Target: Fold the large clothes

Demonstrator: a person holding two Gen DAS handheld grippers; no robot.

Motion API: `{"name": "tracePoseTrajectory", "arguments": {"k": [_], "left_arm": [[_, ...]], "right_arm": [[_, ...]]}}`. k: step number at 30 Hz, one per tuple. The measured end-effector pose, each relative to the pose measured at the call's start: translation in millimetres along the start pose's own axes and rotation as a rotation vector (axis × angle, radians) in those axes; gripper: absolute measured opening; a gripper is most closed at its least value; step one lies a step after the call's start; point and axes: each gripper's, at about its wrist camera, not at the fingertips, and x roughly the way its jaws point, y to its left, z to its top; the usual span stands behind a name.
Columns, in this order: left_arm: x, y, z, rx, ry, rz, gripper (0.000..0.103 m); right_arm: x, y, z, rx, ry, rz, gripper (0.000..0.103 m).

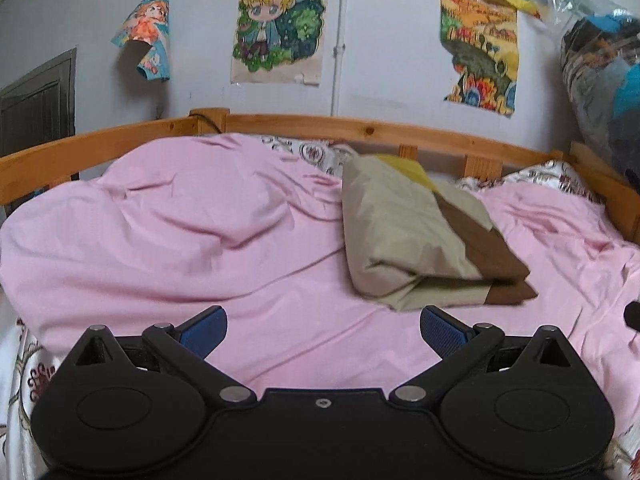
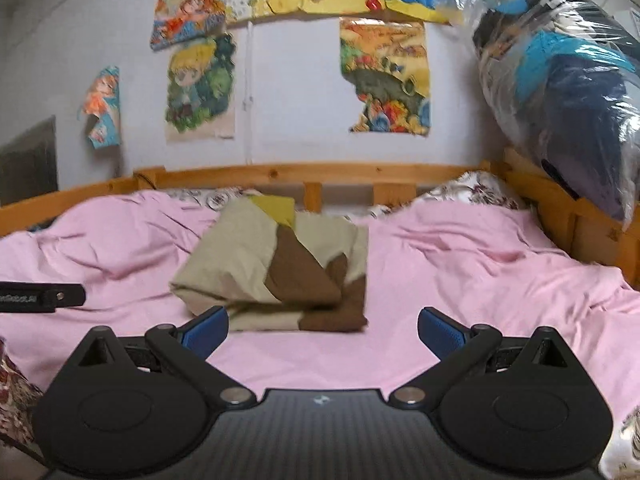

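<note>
Bedroom, poster wall (image 1: 280,28), wooden bed (image 1: 360,128), pink sheet (image 1: 160,220). Folded cloth (image 1: 416,240) resting mid-bed, ahead of both grippers. Left gripper (image 1: 323,330), right gripper (image 2: 322,330): fingers wide apart, empty. Risk: loose top layers sliding open if nudged; sheet pinched along with cloth.

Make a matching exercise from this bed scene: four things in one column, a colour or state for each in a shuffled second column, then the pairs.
1. folded cloth
2. bed sheet
3. bed frame
4. left gripper

A. pink, wrinkled
B. open, empty
C. beige and brown
D. wooden

Pairs: 1-C, 2-A, 3-D, 4-B
</note>
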Motion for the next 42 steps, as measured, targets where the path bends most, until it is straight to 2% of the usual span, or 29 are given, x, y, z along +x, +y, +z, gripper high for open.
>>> {"name": "tracePoseTrajectory", "arguments": {"k": [10, 42], "left_arm": [[-2, -7, -7, 0.037, 0.008, -0.012, 0.102], [-7, -16, -11, 0.061, 0.008, -0.040, 0.102]], "right_arm": [[-3, -2, -6, -0.008, -0.026, -0.041, 0.103], [3, 0, -7, -0.018, -0.006, -0.027, 0.103]]}}
